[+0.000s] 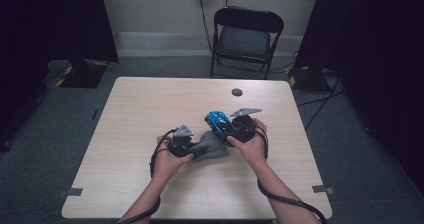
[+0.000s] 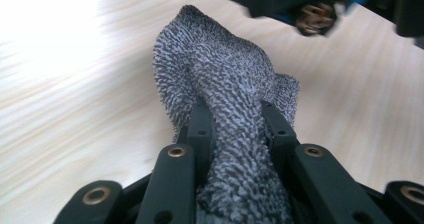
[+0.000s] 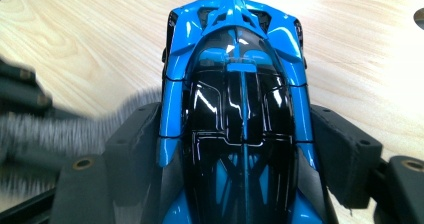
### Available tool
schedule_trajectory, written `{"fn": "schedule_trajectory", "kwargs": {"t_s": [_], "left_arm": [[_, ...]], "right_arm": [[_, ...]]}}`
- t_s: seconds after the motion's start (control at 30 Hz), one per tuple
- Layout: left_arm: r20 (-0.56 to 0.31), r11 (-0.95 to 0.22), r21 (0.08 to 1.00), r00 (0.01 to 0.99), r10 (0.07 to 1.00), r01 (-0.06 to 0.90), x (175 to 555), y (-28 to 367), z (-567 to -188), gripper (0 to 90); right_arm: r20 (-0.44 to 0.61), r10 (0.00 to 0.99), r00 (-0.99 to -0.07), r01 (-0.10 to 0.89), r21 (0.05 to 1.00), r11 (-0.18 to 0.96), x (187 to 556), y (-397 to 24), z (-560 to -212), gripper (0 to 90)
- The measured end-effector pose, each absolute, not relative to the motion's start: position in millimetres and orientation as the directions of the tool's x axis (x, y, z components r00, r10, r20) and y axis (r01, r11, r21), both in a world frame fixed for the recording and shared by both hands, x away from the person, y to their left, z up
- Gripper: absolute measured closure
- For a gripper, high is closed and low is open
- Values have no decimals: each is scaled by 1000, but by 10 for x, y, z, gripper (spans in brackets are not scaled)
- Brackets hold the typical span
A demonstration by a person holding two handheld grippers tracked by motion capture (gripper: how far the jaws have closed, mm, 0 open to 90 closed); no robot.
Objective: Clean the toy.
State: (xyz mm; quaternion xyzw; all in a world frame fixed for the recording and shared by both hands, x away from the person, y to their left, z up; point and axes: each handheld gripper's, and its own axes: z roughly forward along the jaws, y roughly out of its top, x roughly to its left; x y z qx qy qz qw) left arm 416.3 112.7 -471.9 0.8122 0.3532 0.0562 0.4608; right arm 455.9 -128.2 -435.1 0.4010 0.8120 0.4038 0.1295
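Observation:
A blue and black toy car (image 1: 218, 121) (image 3: 235, 109) sits between the jaws of my right gripper (image 1: 227, 126) (image 3: 235, 134), which is shut on its sides and holds it just above the table. A grey knitted cloth (image 1: 210, 146) (image 2: 225, 84) is pinched in my left gripper (image 1: 192, 150) (image 2: 235, 119), whose jaws are shut on its bunched middle. The cloth reaches up to the car from the left and below. In the left gripper view the car's underside and a wheel (image 2: 312, 16) show blurred at the top. The right gripper view has the cloth (image 3: 60, 129) blurred at its left edge.
The light wooden table (image 1: 150, 104) has a round dark grommet (image 1: 237, 92) near its far edge. A black folding chair (image 1: 245, 36) stands beyond the table, with dark stands and cables on the grey floor on both sides.

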Motion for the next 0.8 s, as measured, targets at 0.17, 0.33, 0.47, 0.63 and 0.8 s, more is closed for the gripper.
{"fn": "schedule_trajectory", "kwargs": {"t_s": [0.17,0.33,0.47,0.63,0.8], "left_arm": [[-225,-295,796,710,667,529,4223,1295,-4684,722],[-228,-254,803,672,705,539,4290,1450,-4664,722],[-231,-227,808,646,727,544,4327,1534,-4670,722],[-246,-192,810,620,745,553,4387,1625,-4646,722],[-240,-184,817,613,753,547,4423,1620,-4611,722]], "right_arm": [[108,749,-653,541,759,362,4525,-1298,-4355,261],[111,741,-662,540,757,368,4484,-1320,-4381,261],[107,736,-669,534,758,375,4461,-1337,-4387,262],[98,726,-680,524,759,388,4428,-1349,-4383,261],[102,719,-688,523,757,393,4392,-1346,-4401,261]]}}
